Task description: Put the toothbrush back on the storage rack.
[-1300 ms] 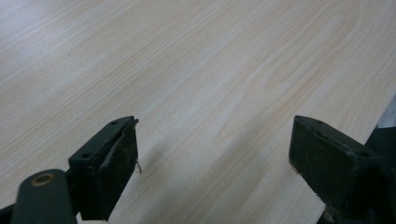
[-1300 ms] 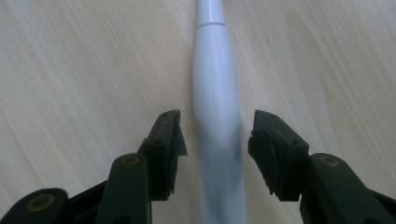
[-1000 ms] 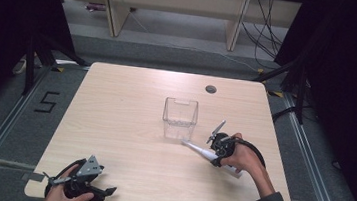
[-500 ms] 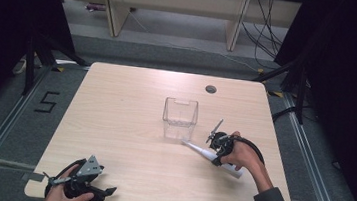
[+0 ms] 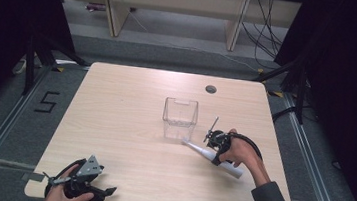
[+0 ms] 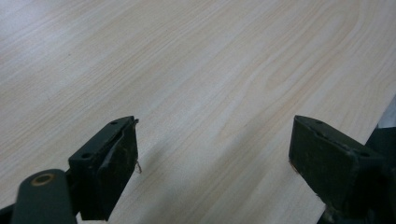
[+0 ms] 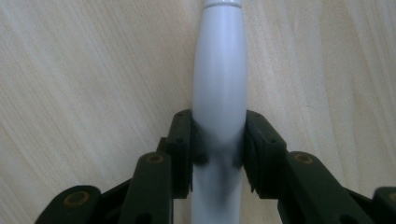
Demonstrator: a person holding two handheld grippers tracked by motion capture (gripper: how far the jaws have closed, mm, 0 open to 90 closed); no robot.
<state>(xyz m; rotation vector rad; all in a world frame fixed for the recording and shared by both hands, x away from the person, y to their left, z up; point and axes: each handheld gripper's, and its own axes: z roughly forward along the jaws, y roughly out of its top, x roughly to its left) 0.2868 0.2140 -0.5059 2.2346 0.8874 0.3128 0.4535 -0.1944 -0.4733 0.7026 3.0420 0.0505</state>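
high view: a light wood table [image 5: 128, 125] with a dark round grommet hole [image 5: 211, 89] near its far edge; the floor beside the table's left side carries a "5" mark [image 5: 46, 102].
clear container [image 5: 180, 118]: transparent, square, open-topped box standing upright near the table's middle, nothing visible inside it.
white handle [image 5: 211, 158]: long, smooth, tapered white object, lying slantwise on the table; its narrow end points toward the clear container and stops just beside the container's near right corner; its thick end reaches toward the table's near right edge.
right gripper [image 5: 217, 146]: held in the person's right hand [image 5: 242, 152], positioned across the middle of the white handle, just right of the clear container; a black cable loops over the hand.
right gripper view: the two black jaws press against both sides of the white handle [image 7: 219, 93], narrow gap, contact visible on each side; the handle runs straight up the view over bare wood grain and ends in a stepped collar at the top edge.
left gripper [image 5: 82, 181]: held in the person's left hand [image 5: 63, 194] at the table's near left corner, well apart from the container and the handle; a grey three-cornered plate sits on top.
left gripper view: jaws set wide apart, nothing between them, bare tabletop [image 6: 210, 70] beyond; table edge visible at right.
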